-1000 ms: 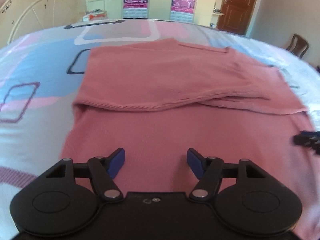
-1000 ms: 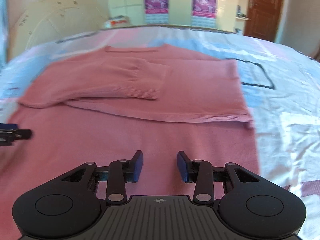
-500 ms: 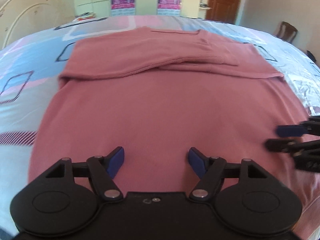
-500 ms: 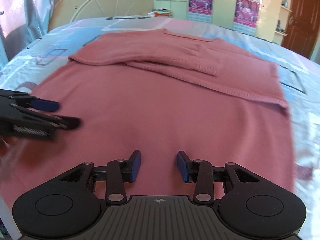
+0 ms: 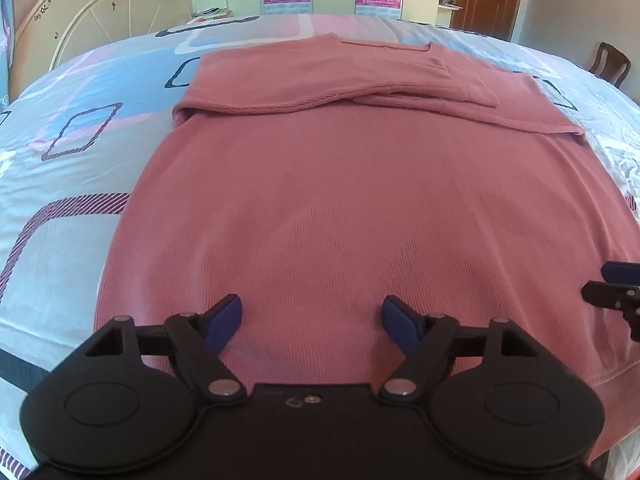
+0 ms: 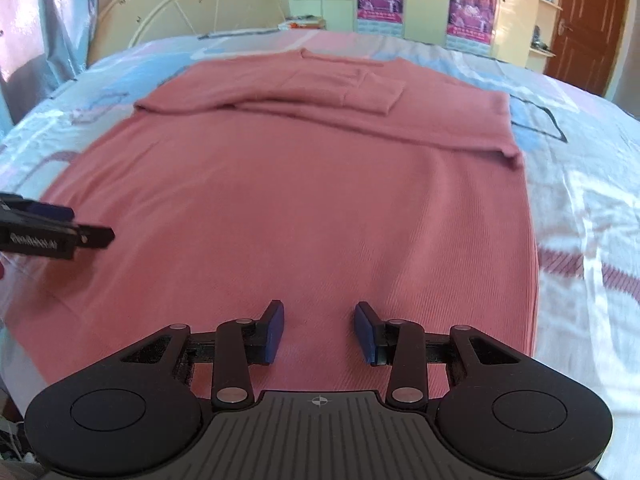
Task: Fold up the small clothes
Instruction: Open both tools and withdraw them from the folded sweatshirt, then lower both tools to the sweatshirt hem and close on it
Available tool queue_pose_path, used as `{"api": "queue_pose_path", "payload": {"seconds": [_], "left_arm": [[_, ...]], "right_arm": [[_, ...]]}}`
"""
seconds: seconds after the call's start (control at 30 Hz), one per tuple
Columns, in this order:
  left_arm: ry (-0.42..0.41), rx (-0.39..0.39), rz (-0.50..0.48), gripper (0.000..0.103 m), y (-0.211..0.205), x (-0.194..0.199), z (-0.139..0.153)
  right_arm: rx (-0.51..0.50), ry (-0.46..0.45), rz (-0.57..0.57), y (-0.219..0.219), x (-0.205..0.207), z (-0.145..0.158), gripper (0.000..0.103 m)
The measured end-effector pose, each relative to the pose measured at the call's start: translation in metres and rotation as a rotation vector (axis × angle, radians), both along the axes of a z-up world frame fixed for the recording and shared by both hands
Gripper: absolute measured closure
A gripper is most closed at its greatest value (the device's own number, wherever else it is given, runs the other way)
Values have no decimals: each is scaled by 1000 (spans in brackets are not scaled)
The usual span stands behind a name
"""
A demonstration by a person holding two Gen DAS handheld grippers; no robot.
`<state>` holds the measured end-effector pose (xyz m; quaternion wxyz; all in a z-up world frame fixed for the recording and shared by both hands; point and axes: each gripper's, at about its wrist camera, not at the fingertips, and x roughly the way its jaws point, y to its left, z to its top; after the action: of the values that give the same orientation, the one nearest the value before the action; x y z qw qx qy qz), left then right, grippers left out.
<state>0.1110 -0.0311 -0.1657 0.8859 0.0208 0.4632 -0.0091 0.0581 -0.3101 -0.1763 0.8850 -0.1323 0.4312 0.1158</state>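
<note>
A pink knitted sweater (image 5: 340, 184) lies flat on the bed, collar at the far end, both sleeves folded across the chest (image 5: 400, 84). It also fills the right wrist view (image 6: 300, 184). My left gripper (image 5: 311, 318) is open and empty, just above the sweater's near hem on the left half. My right gripper (image 6: 319, 330) is open and empty over the near hem on the right half. The right gripper's fingertips (image 5: 616, 284) show at the right edge of the left wrist view; the left gripper's fingers (image 6: 56, 228) show at the left edge of the right wrist view.
The bed sheet (image 5: 72, 168) is light blue and pink with square patterns. A cream round headboard (image 5: 92, 20) stands at the far left. Wardrobes with posters (image 6: 472, 12) and a brown door (image 6: 588, 24) line the back wall. A chair (image 5: 610, 64) stands at the far right.
Both grippers have pulled back from the folded sleeves toward the sweater's near hem. Both stay open and empty. The sweater has not moved.
</note>
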Motion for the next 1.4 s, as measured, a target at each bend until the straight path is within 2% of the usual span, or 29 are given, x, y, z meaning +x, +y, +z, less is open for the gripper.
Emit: {"api": "queue_pose_path", "payload": {"seconds": [0.1,0.13,0.2,0.23,0.27,0.4,0.5,0.57,0.63,0.7,0.87,0.93,1.03,1.13,1.2,1.27,1.4], "left_arm": [[-10,-12,-5,22,1,-3,-2],[-15,-16,-11,22,1,-4,-3],[-27,-30,-25,17,4,-7,-4],[-32,-38,-34,16,5,-8,-5],[-37,-43,-43,13,6,-9,-5],[-50,-67,-86,6,9,-18,-6],[-53,-65,-111,1,12,-30,-5],[-29,-63,-94,0,15,-38,-7],[-57,-64,-78,0,20,-48,-6],[-47,-89,-72,0,24,-53,-6],[-20,-160,-70,0,37,-56,-1],[-17,-158,-58,1,43,-59,2],[-33,-114,-41,15,53,-68,11],[-45,-108,-32,27,69,-77,17],[-54,-102,-16,35,84,-84,20],[-58,-93,1,39,97,-90,21],[6,-128,44,39,120,-95,12]], "right_arm": [[-29,-33,-23,6,-8,-3,62],[-37,-37,-35,8,-9,-4,55],[-59,-44,-72,13,-10,-6,33],[-65,-40,-97,15,-9,-8,17],[-68,-35,-130,15,-9,-10,9],[-31,-26,-238,13,-8,-13,1],[-7,-9,-264,10,-12,-11,0],[10,15,-256,8,-13,-8,0],[12,32,-248,9,-16,-7,0],[9,40,-243,10,-21,-6,0],[34,-7,-260,11,-38,-7,0],[44,-23,-288,11,-45,-5,0],[62,-73,-309,9,-60,3,0],[67,-108,-316,5,-76,14,1],[58,-133,-334,1,-86,23,6],[57,-131,-364,-6,-91,28,24],[86,-94,-425,-24,-99,30,25]]}}
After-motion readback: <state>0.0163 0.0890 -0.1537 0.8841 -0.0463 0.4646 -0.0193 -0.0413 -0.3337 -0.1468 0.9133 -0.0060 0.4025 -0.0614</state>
